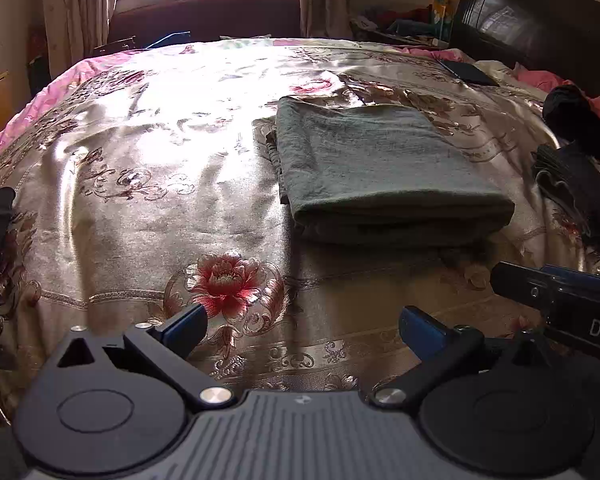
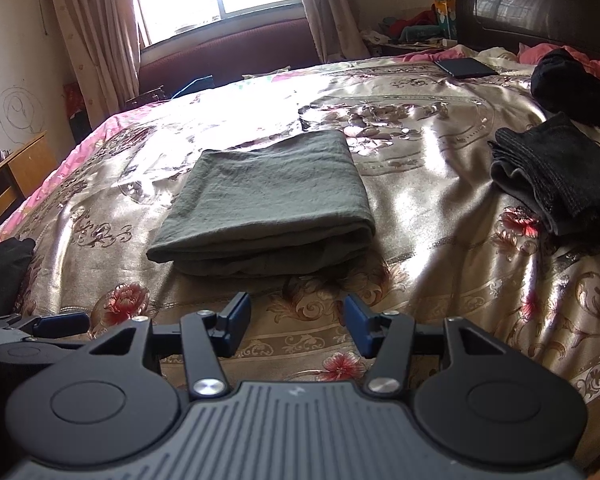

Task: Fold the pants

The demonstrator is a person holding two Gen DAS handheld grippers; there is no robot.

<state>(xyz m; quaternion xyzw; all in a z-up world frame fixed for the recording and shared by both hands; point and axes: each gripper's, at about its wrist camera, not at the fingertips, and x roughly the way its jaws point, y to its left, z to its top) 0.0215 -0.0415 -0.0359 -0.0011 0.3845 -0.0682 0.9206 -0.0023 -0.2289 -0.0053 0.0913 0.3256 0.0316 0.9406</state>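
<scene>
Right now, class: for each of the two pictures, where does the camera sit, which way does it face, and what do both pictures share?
Left wrist view: sits behind the open left claw, facing across the bed toward the window; the right claw enters from the right.
Right wrist view: sits behind the open right claw, facing the same way; part of the left claw shows at lower left.
Shared: folded green pants, floral bedspread, dark folded clothes, window.

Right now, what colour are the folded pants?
Grey-green pants, plain; clearest in the right wrist view.
</scene>
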